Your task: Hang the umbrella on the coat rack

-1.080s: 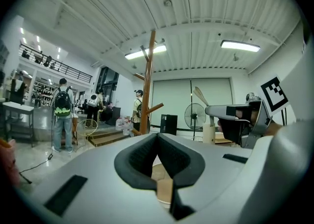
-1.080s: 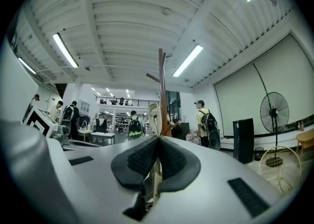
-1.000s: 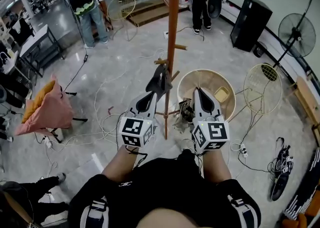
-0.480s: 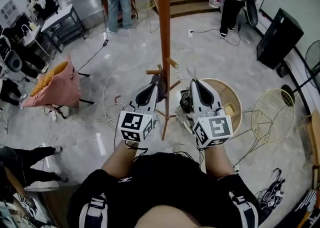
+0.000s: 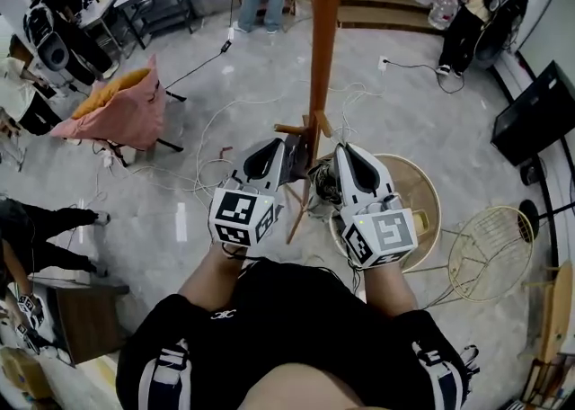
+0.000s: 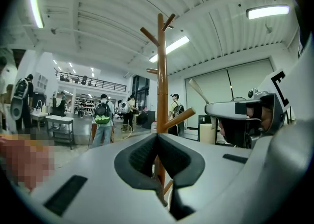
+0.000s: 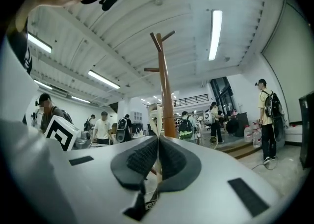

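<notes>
A tall wooden coat rack (image 5: pixel 323 49) with short pegs stands just ahead of me. My left gripper (image 5: pixel 295 149) is on its left and my right gripper (image 5: pixel 340 155) on its right, both close to a low peg (image 5: pixel 289 129). The right gripper (image 7: pixel 158 139) is shut on a cream strap (image 7: pixel 155 116) that sticks up past its pads. A dark bundle, the umbrella (image 5: pixel 323 185), hangs between the grippers, mostly hidden. The left gripper (image 6: pixel 157 137) is shut, and nothing shows beyond its tips. The rack's pole (image 6: pixel 160 70) rises right behind them.
A round wicker basket (image 5: pixel 422 201) sits on the floor at the right of the rack's base, with a wire frame (image 5: pixel 485 251) beyond it. Cables (image 5: pixel 225 156) trail across the floor. A pink cushioned seat (image 5: pixel 121 111) stands at the left. People stand at the back.
My view has swung, so the rack's pole now stands nearer and more upright in the picture. Both grippers stay shut beside the low peg, a little closer to the pole.
</notes>
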Tool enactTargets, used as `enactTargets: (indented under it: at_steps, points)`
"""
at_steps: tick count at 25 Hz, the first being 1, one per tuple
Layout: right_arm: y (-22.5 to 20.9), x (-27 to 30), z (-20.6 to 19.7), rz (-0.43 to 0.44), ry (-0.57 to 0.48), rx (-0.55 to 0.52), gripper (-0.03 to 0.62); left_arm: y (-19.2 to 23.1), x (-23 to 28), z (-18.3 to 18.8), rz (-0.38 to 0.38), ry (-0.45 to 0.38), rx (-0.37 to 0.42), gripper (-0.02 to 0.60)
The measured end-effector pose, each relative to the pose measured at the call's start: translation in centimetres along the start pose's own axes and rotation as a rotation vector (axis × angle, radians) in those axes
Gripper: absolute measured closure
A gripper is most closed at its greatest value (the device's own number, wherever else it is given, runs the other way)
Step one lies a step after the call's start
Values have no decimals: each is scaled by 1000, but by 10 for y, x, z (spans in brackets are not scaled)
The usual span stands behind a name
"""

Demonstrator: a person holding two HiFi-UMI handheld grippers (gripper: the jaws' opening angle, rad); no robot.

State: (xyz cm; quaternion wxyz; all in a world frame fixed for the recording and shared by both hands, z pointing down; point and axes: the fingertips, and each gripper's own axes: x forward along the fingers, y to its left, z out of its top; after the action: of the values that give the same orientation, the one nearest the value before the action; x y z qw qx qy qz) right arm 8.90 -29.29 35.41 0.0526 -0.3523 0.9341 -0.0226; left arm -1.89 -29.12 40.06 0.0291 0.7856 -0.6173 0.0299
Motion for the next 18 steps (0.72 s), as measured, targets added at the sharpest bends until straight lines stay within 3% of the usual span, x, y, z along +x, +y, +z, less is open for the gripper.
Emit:
enactTargets:
  at_steps: [5, 18]
  points:
    - [3, 15, -14, 27, 28, 25, 576, 21, 6, -2, 33, 7, -4, 563]
    - [-6, 31, -61, -34, 131, 85, 576, 38, 4, -15, 21, 31, -7, 563]
